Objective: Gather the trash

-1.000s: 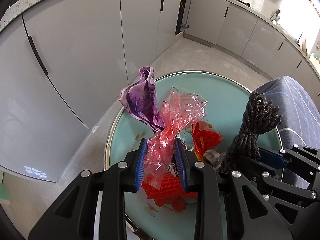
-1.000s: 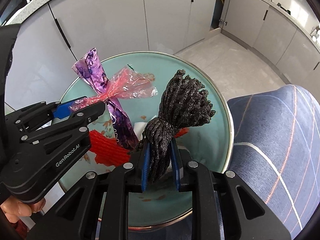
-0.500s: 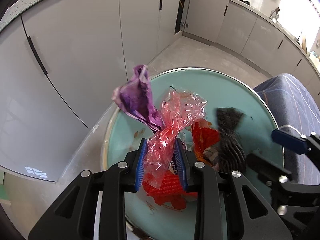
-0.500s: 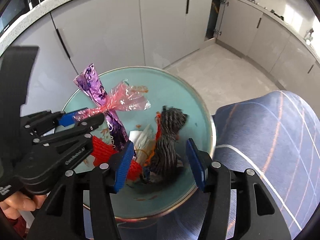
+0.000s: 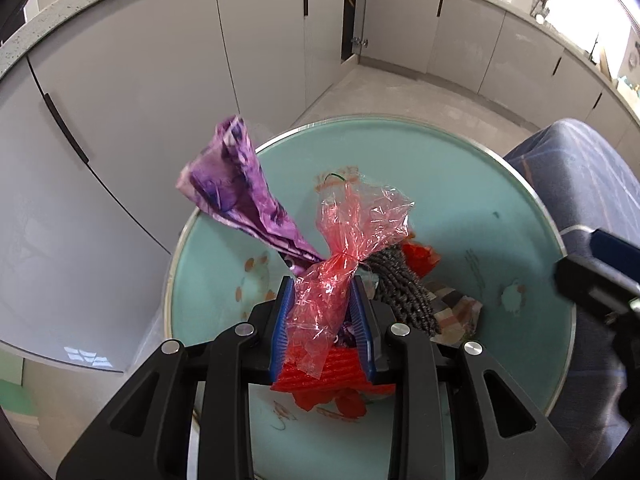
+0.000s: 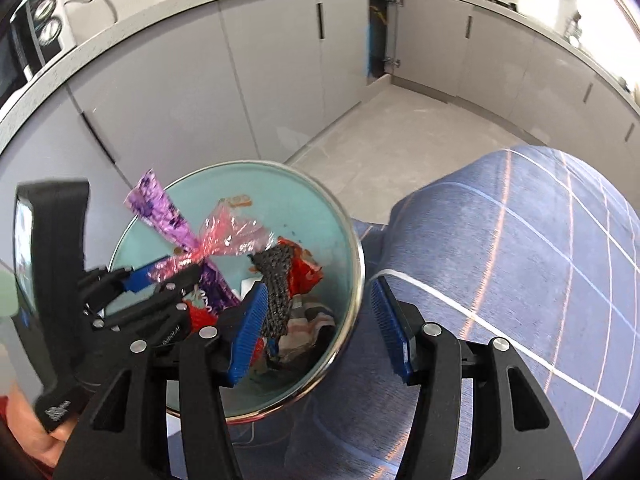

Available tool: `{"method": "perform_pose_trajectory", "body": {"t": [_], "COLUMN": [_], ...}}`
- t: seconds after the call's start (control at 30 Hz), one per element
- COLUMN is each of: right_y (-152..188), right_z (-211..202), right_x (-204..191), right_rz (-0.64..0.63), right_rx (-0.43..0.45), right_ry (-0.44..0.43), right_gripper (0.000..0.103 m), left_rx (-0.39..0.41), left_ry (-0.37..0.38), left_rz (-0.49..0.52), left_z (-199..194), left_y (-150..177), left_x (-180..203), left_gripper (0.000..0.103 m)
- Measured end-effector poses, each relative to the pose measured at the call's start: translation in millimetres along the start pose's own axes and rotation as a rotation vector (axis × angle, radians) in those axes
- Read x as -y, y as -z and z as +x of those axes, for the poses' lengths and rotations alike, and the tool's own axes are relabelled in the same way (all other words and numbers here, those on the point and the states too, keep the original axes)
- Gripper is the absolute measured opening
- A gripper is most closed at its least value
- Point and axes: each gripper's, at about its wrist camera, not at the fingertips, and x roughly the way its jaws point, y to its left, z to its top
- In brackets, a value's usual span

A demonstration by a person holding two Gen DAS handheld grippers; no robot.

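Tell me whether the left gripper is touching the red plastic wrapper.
Touching. The left wrist view shows the left gripper with its jaws pinched on the red plastic wrapper, plastic pressed against both blue pads.

Pale grey cabinets [image 6: 280, 80] with dark handles, speckled worktop [image 6: 120, 20] above, light tiled floor [image 6: 400, 136], bright daylight at right.

Left gripper [image 5: 323, 320]: lower centre of left wrist frame, jaws drawn close, blue pads [image 5: 279, 322] pinching crumpled red plastic wrap [image 5: 340, 264]. Same gripper visible at left of right wrist frame, pointing toward frame centre. Right gripper [image 6: 320, 330]: lower centre of right wrist frame, jaws spread wide, nothing between blue pads [image 6: 390, 330]. Bare skin of hand [image 6: 36, 438] at lower left corner, under left gripper body.
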Motion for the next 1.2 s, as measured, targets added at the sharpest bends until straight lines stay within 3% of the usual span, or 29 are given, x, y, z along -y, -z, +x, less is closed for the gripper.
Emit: {"method": "perform_pose_trajectory", "body": {"t": [0.13,0.23,0.37,0.5,0.7,0.93,1.2], "right_y": [1.4,3.9,5.1,11.6,20.0,30.5,47.0], "right_z": [-0.8,-2.4,-3.8,-7.4,-12.3,-13.2,-32.3], "right_x": [6.8,11.9,13.8,15.4,16.8,5.5,19.3], "right_rz": [0.03,0.054,0.074,0.098,0.125,0.102,0.203], "right_rx": [0.001,0.002,0.012,0.034,0.06,0.073,0.105], "right_ry": [0.006,0.003,-0.002,0.009,0.029,0.044,0.027], "right_gripper": [0.054,0.055,0.055,0.064,0.064,0.078,0.087], "left_rx": [-0.013,-0.015,-0.023,-0.005,0.031,0.032,0.061], "left_ry": [-0.009,-0.023,-0.035,-0.058,-0.082,-0.069,-0.073], "left_rz": [-0.005,0.011,0.008,0.018,-0.012,-0.009,-0.018], "left_z": [0.9,0.0,-0.4,-10.3,-30.0,-42.9,-65.4], "left_y": [-2.0,-2.1,1.2,5.3,10.1,16.2,24.2], "left_x": [-1.1,0.7,-1.2,3.0,-3.1,-5.0,-8.5], "left_gripper": [0.033,0.048,0.052,0.062,0.072,0.081,0.094]}}
